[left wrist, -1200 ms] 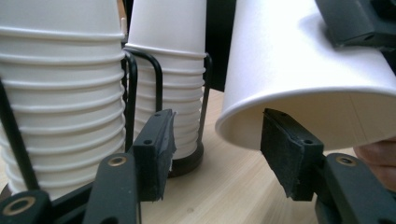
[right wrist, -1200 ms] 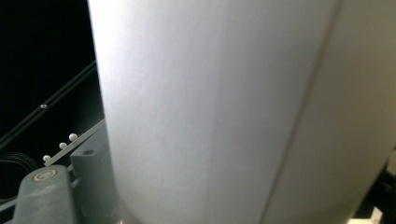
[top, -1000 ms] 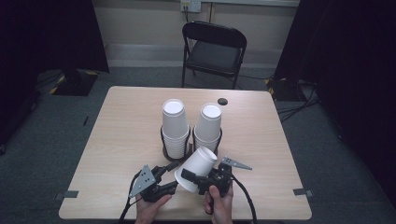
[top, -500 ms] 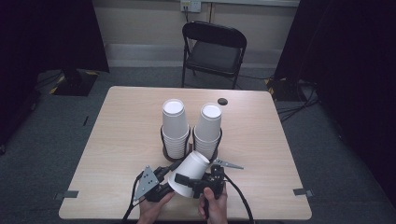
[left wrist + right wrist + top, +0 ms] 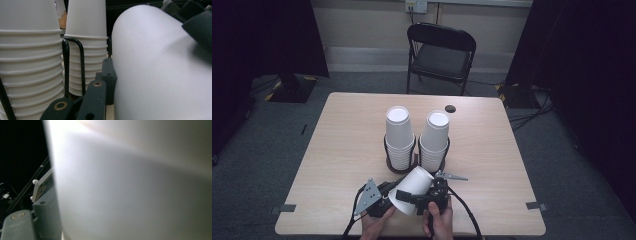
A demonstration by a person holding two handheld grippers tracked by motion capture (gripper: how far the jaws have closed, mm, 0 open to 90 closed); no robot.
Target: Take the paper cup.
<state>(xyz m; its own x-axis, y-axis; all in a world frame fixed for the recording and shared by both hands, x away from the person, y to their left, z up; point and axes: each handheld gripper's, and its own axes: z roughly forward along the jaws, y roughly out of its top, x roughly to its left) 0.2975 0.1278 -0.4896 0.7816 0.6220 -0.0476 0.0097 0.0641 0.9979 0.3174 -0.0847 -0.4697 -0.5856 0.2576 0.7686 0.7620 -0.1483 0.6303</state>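
I hold the white paper cup [image 5: 411, 190] tipped between both grippers low over the counter's [image 5: 342, 145] near edge, right jaws clamping it, base pointing toward the right-hand stack [image 5: 433, 141]; left jaws' state I cannot tell.

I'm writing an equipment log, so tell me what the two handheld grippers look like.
Both are black. The left gripper carries a grey three-cornered plate on top; the right gripper has one too. A black cable trails from each. The jaws are black with brass-coloured round fittings. No sleeves are visible.
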